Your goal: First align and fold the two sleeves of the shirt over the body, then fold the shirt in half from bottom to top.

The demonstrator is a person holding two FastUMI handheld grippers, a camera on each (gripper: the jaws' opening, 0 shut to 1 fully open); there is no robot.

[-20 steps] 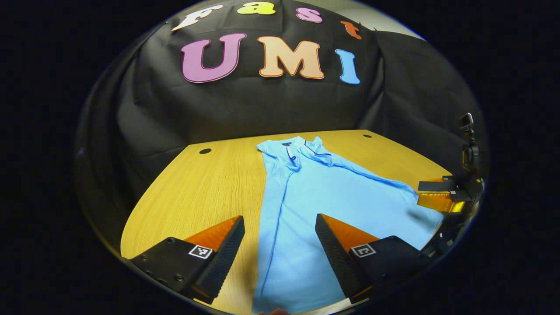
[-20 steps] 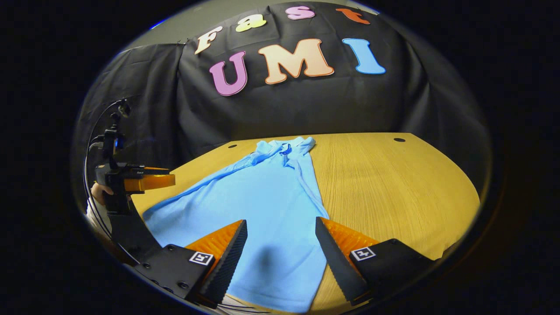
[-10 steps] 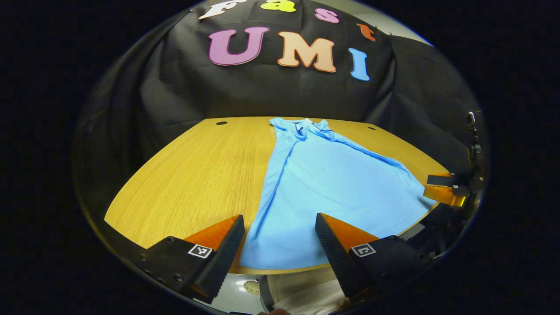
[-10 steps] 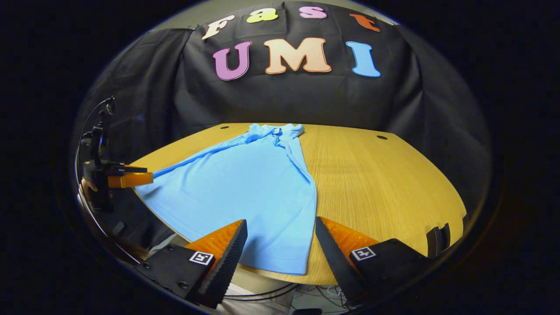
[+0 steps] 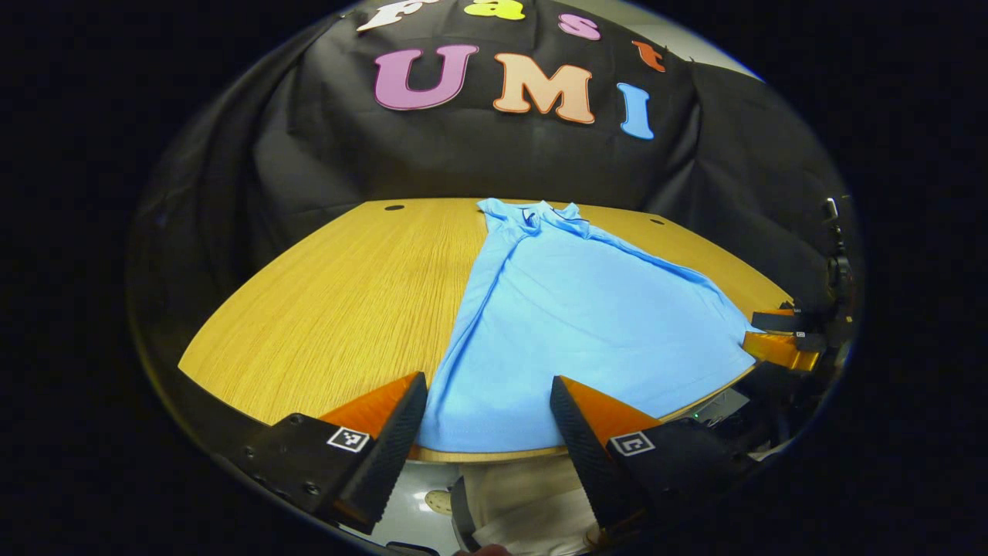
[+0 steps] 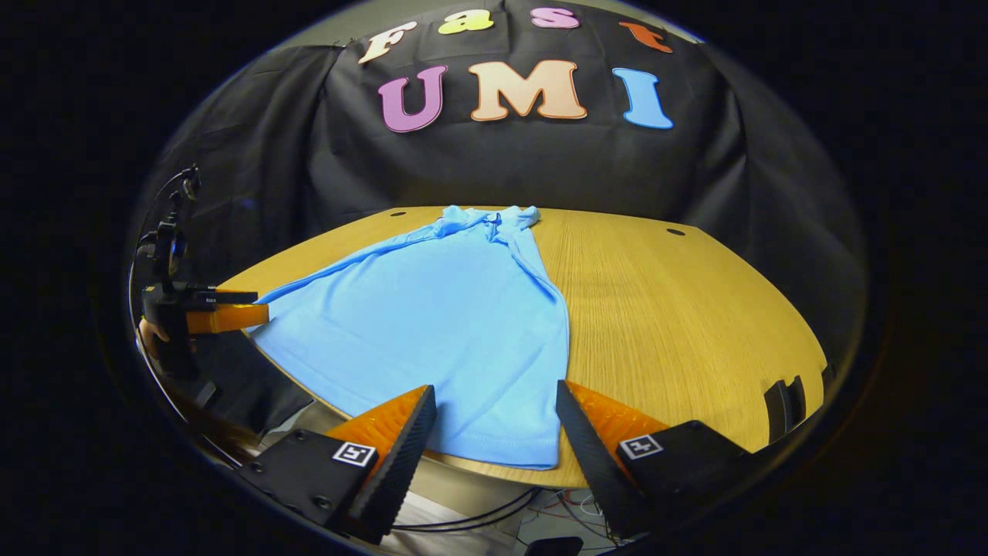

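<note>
A light blue polo shirt [image 5: 571,316] [image 6: 440,316] lies flat on the wooden table [image 5: 340,301] [image 6: 679,309], collar at the far side, hem at the near edge, sleeves folded in over the body. My left gripper [image 5: 482,421] hovers open just off the near edge, in front of the hem's left corner. My right gripper [image 6: 494,428] stands open at the hem's right corner, over the table's rim. Neither holds anything. Each gripper also appears at the side of the other view, the right gripper [image 5: 779,340] and the left gripper [image 6: 216,313].
Bare wood stretches to the left of the shirt in the left gripper view and to its right in the right gripper view. Small cable holes [image 5: 394,207] [image 6: 675,232] sit near the table's far corners. Below the near edge I see cables [image 6: 494,510] and the floor.
Both grippers have drawn back from over the shirt toward the near table edge; the hem now lies in front of them, and the shirt has stayed flat.
</note>
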